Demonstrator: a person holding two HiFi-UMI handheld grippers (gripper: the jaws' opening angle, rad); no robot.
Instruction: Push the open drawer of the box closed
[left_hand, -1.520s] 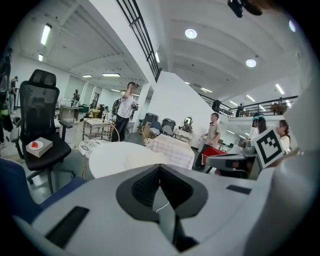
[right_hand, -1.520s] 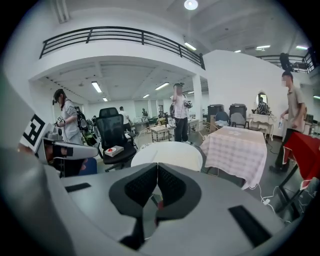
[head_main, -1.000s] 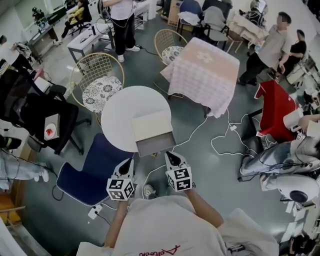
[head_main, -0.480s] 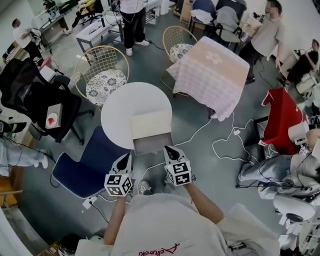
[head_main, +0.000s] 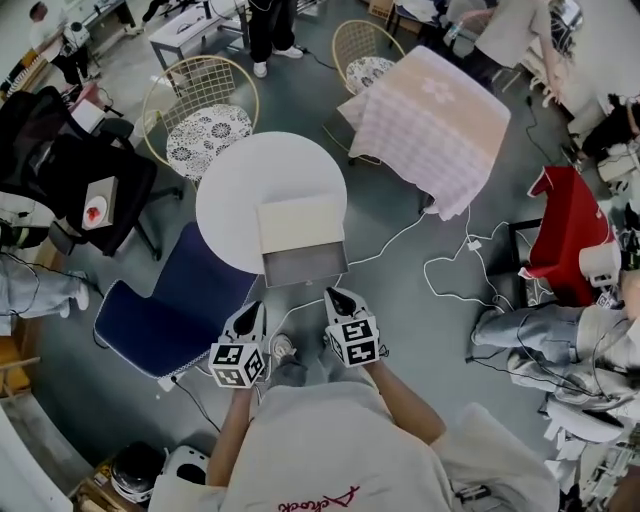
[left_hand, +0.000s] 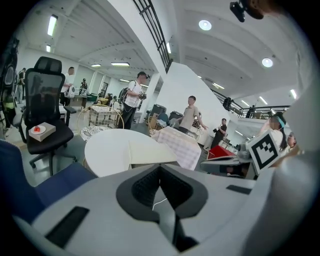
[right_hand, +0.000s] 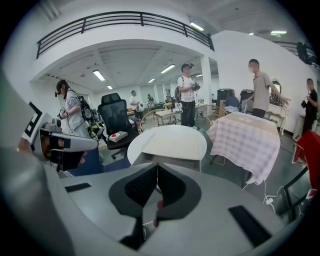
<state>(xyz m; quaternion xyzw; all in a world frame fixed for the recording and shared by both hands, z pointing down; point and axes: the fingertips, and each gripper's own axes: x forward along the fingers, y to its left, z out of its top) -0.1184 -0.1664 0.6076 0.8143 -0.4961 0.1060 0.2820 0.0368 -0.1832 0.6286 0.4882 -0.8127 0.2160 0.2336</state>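
The drawer (head_main: 305, 268) stands pulled out of the box (head_main: 298, 225), overhanging the near edge of the table (head_main: 235, 190). Its inside is hard to make out. In both gripper views the gripper bodies cut off its lower front. The left gripper (head_main: 257, 312) and right gripper (head_main: 338, 298) hang just short of the drawer without touching it, with jaws pressed together and empty. A chair (head_main: 170, 310) crowds the drawer's left, and open floor (head_main: 410, 320) lies on its right.
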